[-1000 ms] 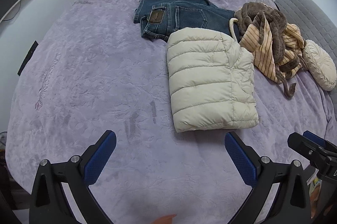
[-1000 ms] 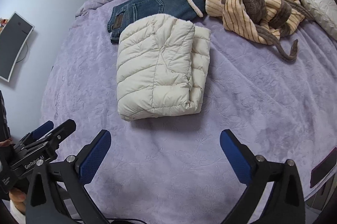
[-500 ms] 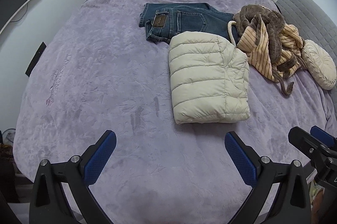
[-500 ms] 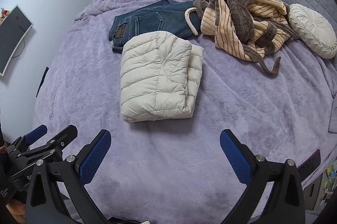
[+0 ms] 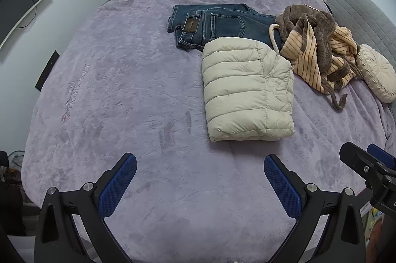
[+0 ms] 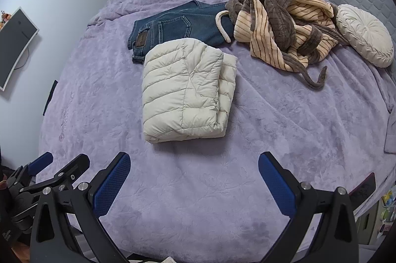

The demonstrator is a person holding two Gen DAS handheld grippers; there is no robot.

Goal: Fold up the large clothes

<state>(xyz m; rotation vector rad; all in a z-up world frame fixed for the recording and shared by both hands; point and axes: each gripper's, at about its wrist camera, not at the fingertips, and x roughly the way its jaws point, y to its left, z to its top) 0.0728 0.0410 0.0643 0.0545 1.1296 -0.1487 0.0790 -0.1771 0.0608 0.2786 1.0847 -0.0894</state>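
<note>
Left wrist view showed the folded cream puffer jacket lying on the purple bedspread, jeans touching it at twelve o'clock, striped robe at two. My left tongs and right tongs hung spread wide, empty.

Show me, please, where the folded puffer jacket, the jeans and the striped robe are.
Puffer jacket [image 5: 237, 89], left wrist view, quilted top panel.
Jeans [image 5: 226, 24], left wrist view, back pocket.
Striped robe [image 6: 259, 40], right wrist view, peach striped part.
</note>
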